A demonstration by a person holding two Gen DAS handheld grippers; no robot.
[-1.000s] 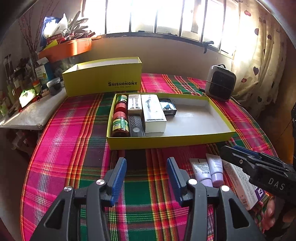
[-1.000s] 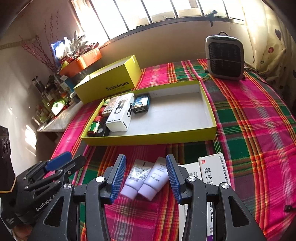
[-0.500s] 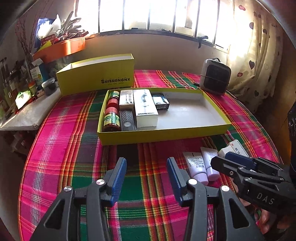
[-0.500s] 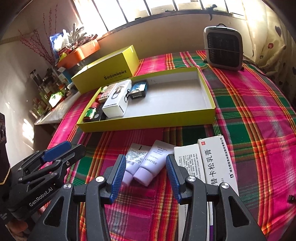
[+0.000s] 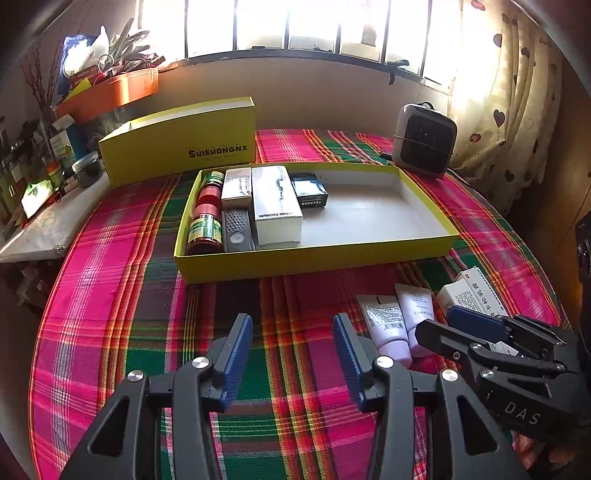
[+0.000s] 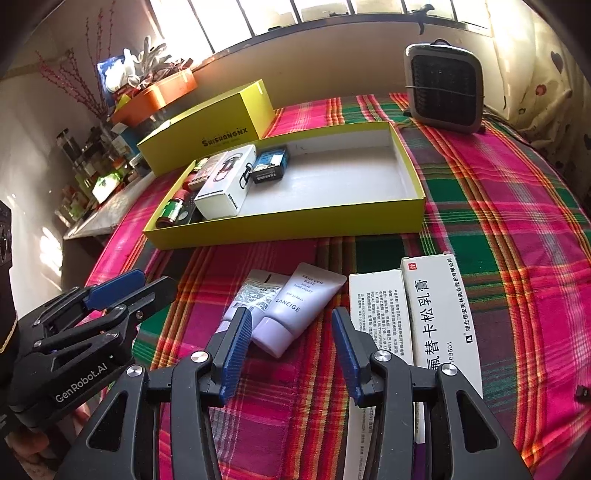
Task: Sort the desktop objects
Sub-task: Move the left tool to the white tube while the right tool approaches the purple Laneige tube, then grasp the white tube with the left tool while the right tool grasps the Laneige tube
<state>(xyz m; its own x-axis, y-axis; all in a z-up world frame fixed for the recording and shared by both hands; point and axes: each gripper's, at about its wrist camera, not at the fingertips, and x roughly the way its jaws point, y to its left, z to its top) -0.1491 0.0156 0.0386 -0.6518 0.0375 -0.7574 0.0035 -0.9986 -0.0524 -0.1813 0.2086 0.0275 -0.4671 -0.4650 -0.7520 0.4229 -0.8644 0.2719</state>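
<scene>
Right gripper [image 6: 291, 347]: spread, over two tubes [image 6: 295, 306]. Left gripper [image 5: 291, 354]: spread, empty. Tray [image 5: 314, 258]: at 12 o'clock, partly filled.

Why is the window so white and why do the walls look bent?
Left wrist view: sun through the window washes it out to white, and the curtain glows. Right wrist view: the fisheye lens bends the yellow tray edge and darkens the corners.

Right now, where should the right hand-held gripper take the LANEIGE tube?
Probably across the LANEIGE tube mid-body, coming down from above. It lies flat on the cloth, cap toward the open right hand-held gripper, its left side touching the second tube, so that finger needs care.
</scene>
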